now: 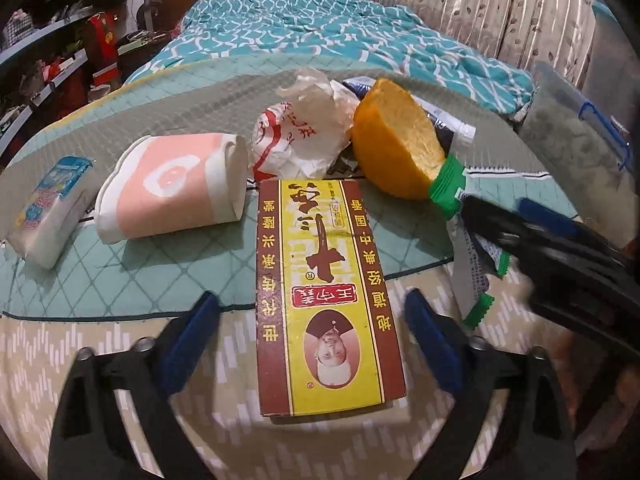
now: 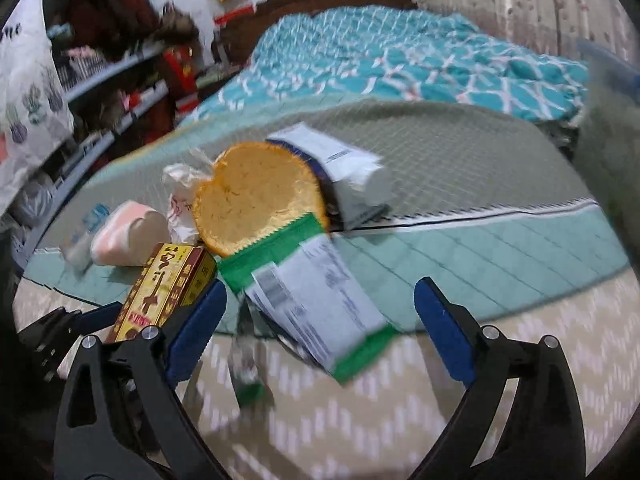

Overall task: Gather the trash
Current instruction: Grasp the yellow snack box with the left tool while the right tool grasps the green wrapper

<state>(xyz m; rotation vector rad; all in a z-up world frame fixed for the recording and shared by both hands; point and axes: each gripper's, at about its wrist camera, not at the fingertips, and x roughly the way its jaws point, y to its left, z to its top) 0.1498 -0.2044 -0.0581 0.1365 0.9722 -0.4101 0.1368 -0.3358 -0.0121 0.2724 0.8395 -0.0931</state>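
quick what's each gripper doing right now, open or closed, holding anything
Left gripper: open, jaws on either side of the yellow box, not gripping it.
Right gripper: open, jaws around the green-edged wrapper, holding nothing.

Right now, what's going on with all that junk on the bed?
A person holds a gripper in each hand over trash piled on the bed. The left gripper is open and straddles the yellow and brown box, not yet closed on it. The right gripper is open around the green-edged wrapper. The pink paper cup, orange peel half, crumpled white wrapper and tissue pack lie untouched.
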